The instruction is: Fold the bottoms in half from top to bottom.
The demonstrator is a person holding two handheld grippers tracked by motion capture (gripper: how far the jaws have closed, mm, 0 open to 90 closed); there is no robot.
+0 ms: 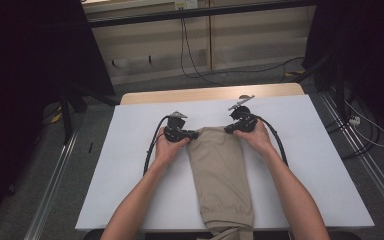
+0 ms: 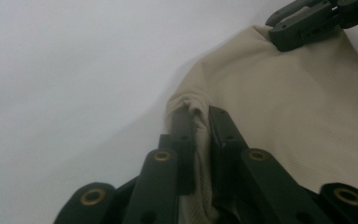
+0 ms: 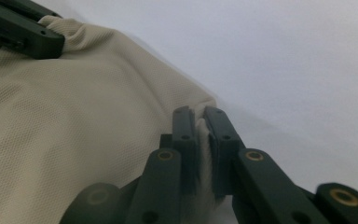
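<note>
Table: a white rectangular tabletop [image 1: 130, 165] spreads under both tools, bare on the outer side of each.
Garment: a beige knit cloth garment [image 1: 221, 175], folded into a long strip, runs from the two tools back toward the person, its near end hanging past the table's front edge.
Left gripper: the black two-jaw left gripper [image 1: 192, 134] is clamped on the garment's far corner, fabric bunched between its jaws [image 2: 200, 140].
Right gripper: the black two-jaw right gripper [image 1: 228, 129] pinches the opposite far corner, a thin fold of cloth between its jaws [image 3: 203, 140].
Step in hand: apparently both far corners are held, ready for a fold or a pull.
Next move: likely both hands travel together, keeping the edge taut and level.
</note>
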